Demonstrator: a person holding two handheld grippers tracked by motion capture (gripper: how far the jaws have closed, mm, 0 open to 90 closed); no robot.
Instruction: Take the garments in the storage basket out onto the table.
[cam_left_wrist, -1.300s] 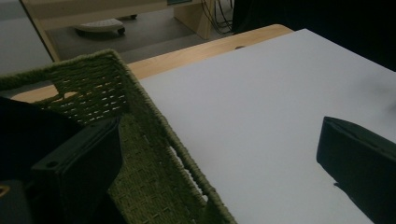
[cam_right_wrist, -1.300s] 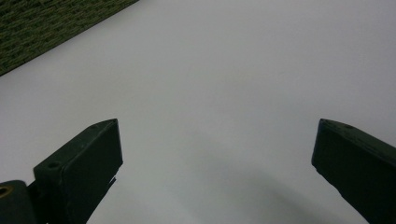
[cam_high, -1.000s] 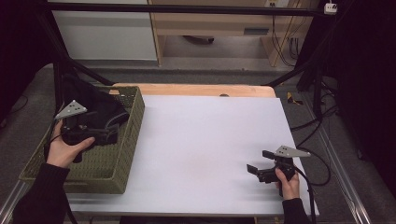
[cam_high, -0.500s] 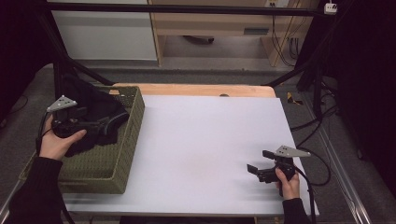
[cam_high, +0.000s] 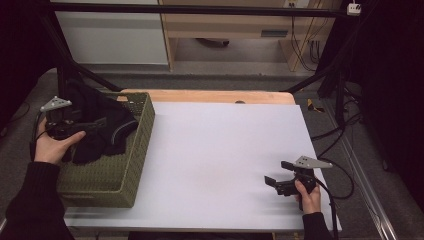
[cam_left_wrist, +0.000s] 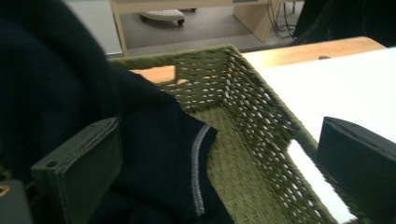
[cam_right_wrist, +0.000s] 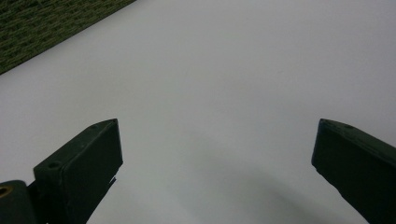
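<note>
Dark navy garment (cam_high: 102, 132) lies in green woven basket (cam_high: 131, 165); left tool (cam_high: 95, 125), withdrawn leftward, gapes empty beside it; right tool (cam_high: 276, 175) idles open on white counter (cam_high: 220, 150).

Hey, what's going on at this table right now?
A person holds a two-jaw gripper in each hand. The left gripper is at the green woven basket on the table's left side, jaws open at a dark navy garment with pale stitching that lies bunched inside and hangs over the basket's far rim; nothing is clamped yet. The right gripper rests low over the bare white tabletop near the front right, jaws open and empty.
</note>
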